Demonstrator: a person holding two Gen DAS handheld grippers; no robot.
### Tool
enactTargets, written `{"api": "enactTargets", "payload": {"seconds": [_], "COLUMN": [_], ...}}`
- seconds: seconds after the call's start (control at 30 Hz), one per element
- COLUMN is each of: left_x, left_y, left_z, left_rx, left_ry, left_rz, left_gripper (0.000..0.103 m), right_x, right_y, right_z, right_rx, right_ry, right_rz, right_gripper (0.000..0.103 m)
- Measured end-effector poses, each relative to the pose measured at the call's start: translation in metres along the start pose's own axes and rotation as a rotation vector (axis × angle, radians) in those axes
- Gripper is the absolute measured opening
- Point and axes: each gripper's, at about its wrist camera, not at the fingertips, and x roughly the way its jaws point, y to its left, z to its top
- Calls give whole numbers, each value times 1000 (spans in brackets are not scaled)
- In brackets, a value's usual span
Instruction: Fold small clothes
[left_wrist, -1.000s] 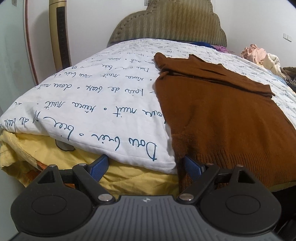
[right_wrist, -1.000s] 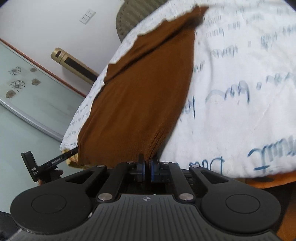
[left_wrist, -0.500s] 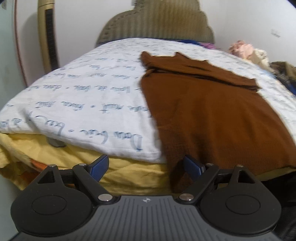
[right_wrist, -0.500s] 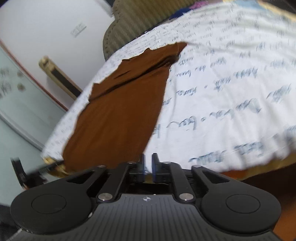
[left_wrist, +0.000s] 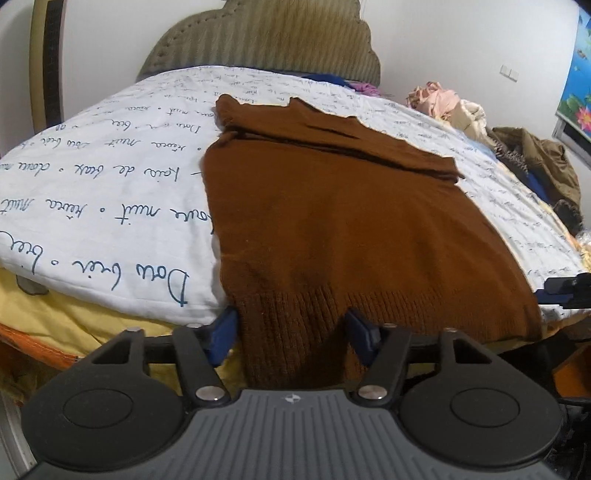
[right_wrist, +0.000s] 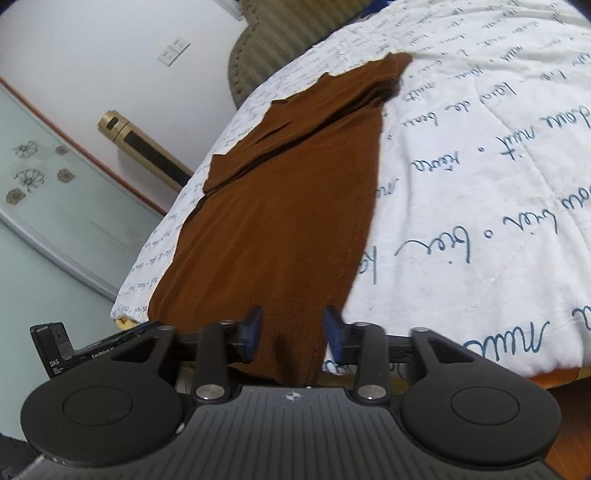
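The brown sweater (left_wrist: 332, 221) fills the middle of the frame on the bed (left_wrist: 110, 192). Left claw (left_wrist: 291, 330) is closing around its hem; right claw (right_wrist: 291, 328) is opening, hem between.

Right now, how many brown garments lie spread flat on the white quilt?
1. The brown sweater lies along the middle of the white quilt, its ribbed hem hanging over the near bed edge. Other clothes are heaped at the far right, so more brown items may be hidden there.
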Motion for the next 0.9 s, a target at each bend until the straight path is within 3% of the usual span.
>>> {"api": "enactTargets", "payload": {"seconds": [0.07, 0.13, 0.27, 0.43, 0.47, 0.6, 0.73, 0.9], "left_x": [3, 2, 2, 5, 5, 5, 4, -2], "left_y": [3, 9, 21, 29, 28, 22, 21, 18], "left_z": [1, 2, 2, 0, 1, -1, -3, -7], "left_rx": [-24, -62, -121, -178, -172, -144, -158, -180], "left_ry": [7, 3, 5, 9, 8, -2, -21, -39], "left_rz": [-7, -27, -82, -124, -122, -103, -91, -78], "left_gripper": [50, 44, 25, 21, 20, 20, 16, 14], "right_x": [0, -1, -2, 9, 13, 36, 52, 19], "right_y": [-4, -9, -20, -24, -22, -16, -10, 13], "right_z": [-1, -1, -2, -4, -4, -8, -18, -19], "right_rx": [19, 38, 97, 101, 99, 106, 79, -47], "right_ry": [-11, -21, -5, 21, 31, 110, 136, 42], "right_rz": [-7, -5, 43, 99, 121, 195, 149, 21], "right_gripper": [59, 61, 71, 73, 68, 20, 12, 11]}}
